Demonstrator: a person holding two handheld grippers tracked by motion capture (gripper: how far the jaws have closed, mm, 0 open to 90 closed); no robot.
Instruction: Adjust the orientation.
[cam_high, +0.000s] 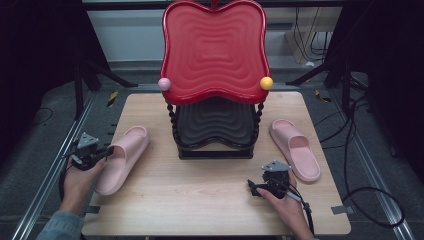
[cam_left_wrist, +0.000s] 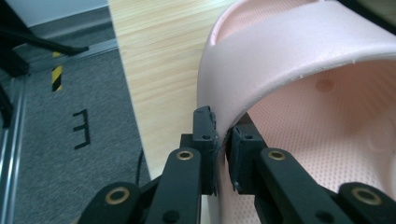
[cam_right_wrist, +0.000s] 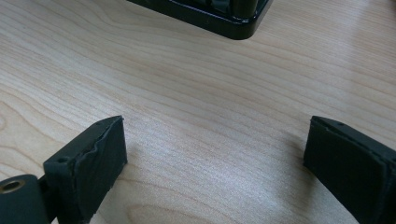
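Note:
A pink slipper (cam_high: 125, 157) lies on the left side of the wooden table (cam_high: 210, 200), toe pointing away. My left gripper (cam_high: 106, 151) is at its near left side. In the left gripper view the jaws (cam_left_wrist: 222, 135) are shut on the left edge of the slipper's strap (cam_left_wrist: 280, 60), one pad outside it and one inside. A second pink slipper (cam_high: 297, 147) lies on the right side. My right gripper (cam_high: 256, 187) hovers near the front right of the table, left of that slipper. Its jaws (cam_right_wrist: 215, 154) stand wide open over bare wood.
A two-tier stand fills the back middle of the table, with a red top tray (cam_high: 215, 50) over a black lower tray (cam_high: 215, 122). Its black base (cam_right_wrist: 219, 18) is just ahead of my right gripper. A pink ball (cam_high: 164, 84) and a yellow ball (cam_high: 266, 83) cap its posts.

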